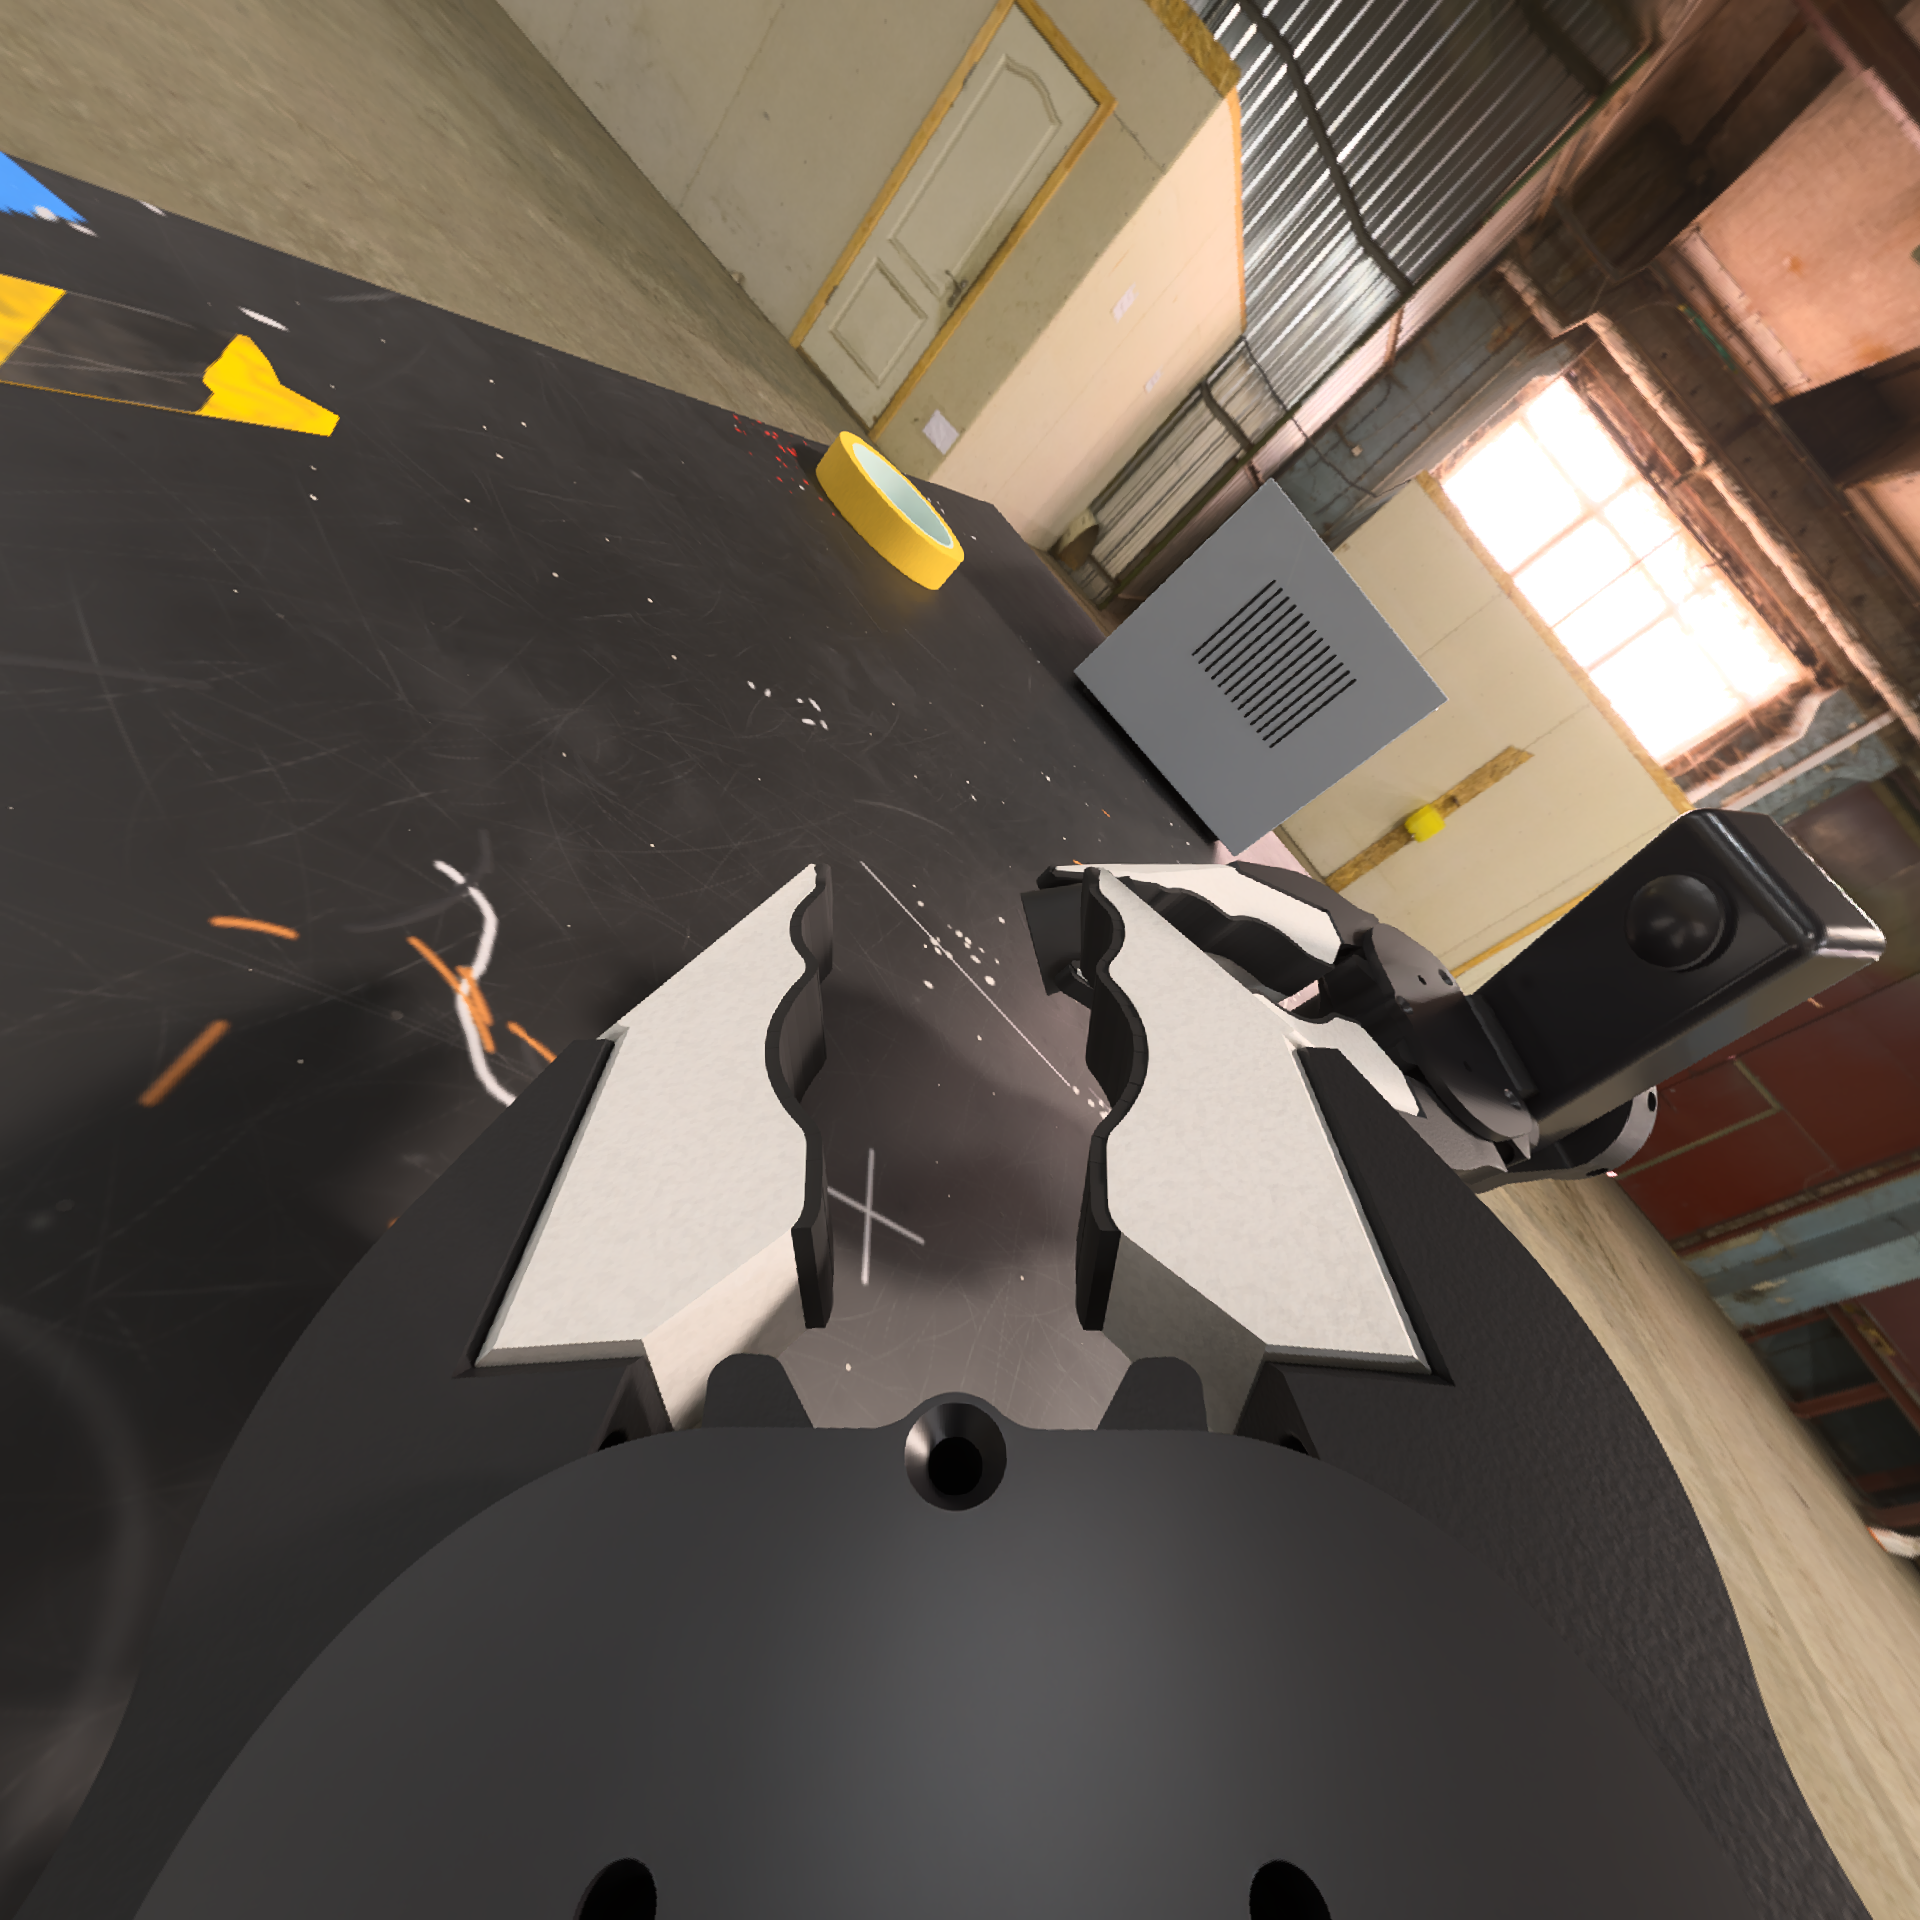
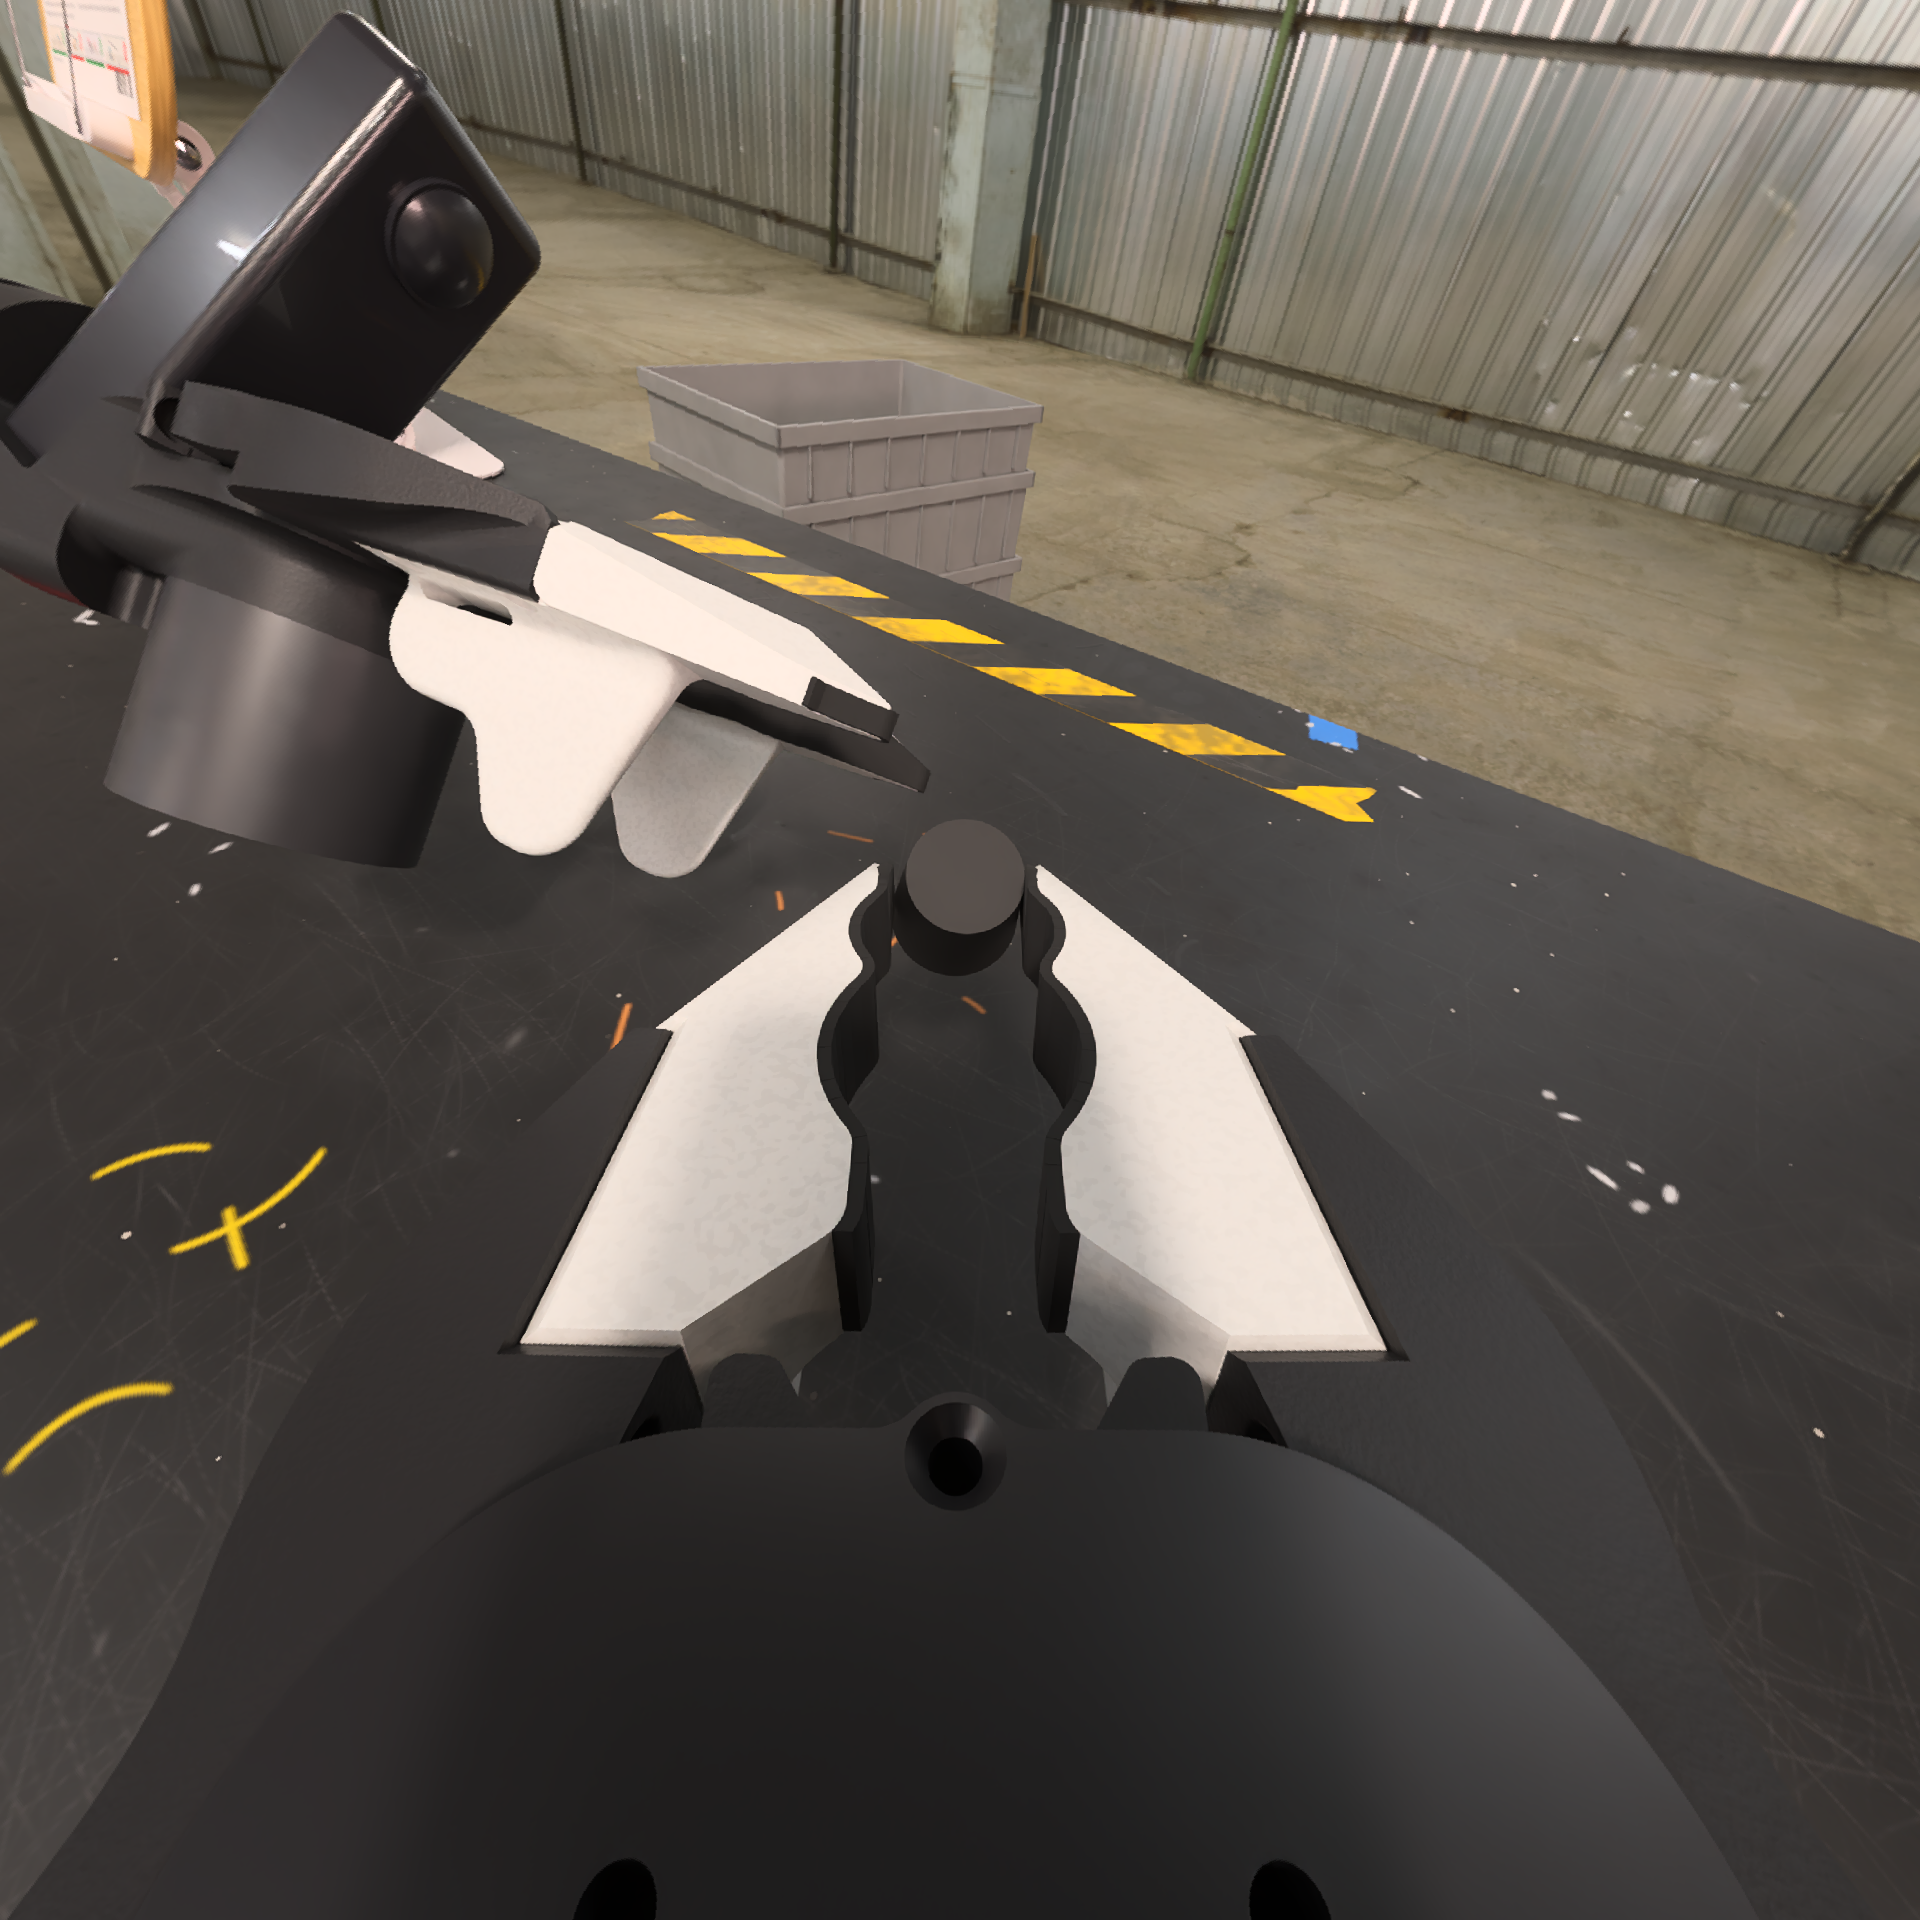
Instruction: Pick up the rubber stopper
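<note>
The rubber stopper (image 2: 961, 920) is a short dark grey cylinder, upright, seen in the right wrist view. My right gripper (image 2: 958, 883) is shut on the stopper, with one fingertip on each side of it, low over the black table (image 2: 1455, 1039). I cannot tell if the stopper touches the table. My left gripper (image 1: 951, 883) is open and empty above the table. It also shows in the right wrist view (image 2: 883, 743), just left of the stopper and apart from it. The right gripper shows in the left wrist view (image 1: 1060, 935), where the stopper is mostly hidden.
A yellow tape roll (image 1: 888, 509) lies near the table's far edge. A grey vented box (image 1: 1262, 665) stands by that edge. A grey crate (image 2: 842, 457) stands beyond the table. A yellow-and-black striped band (image 2: 987, 644) runs along the table edge.
</note>
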Controlling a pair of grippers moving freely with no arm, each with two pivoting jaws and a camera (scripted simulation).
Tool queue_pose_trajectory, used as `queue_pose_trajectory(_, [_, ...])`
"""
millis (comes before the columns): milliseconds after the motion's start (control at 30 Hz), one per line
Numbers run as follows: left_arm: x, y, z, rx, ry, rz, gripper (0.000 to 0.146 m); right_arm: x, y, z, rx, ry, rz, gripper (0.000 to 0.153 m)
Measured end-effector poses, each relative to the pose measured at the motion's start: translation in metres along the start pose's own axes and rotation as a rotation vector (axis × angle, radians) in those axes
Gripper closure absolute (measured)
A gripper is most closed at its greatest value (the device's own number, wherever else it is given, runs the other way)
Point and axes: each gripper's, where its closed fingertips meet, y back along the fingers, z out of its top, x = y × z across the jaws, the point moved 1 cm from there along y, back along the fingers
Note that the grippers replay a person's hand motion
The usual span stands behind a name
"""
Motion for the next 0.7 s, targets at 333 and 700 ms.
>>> queue_pose_trajectory(333, [0.001,-0.0011,-0.0034,0.01,0.017,0.002,0.098,0.0023,-0.0007,-0.0001,0.002,0.012,0.006,0.129])
queue_pose_trajectory(700, [-0.0001,-0.001,-0.0029,0.015,-0.043,0.019,0.099,0.0016,-0.0019,-0.004,0.045,0.072,-0.019,0.129])
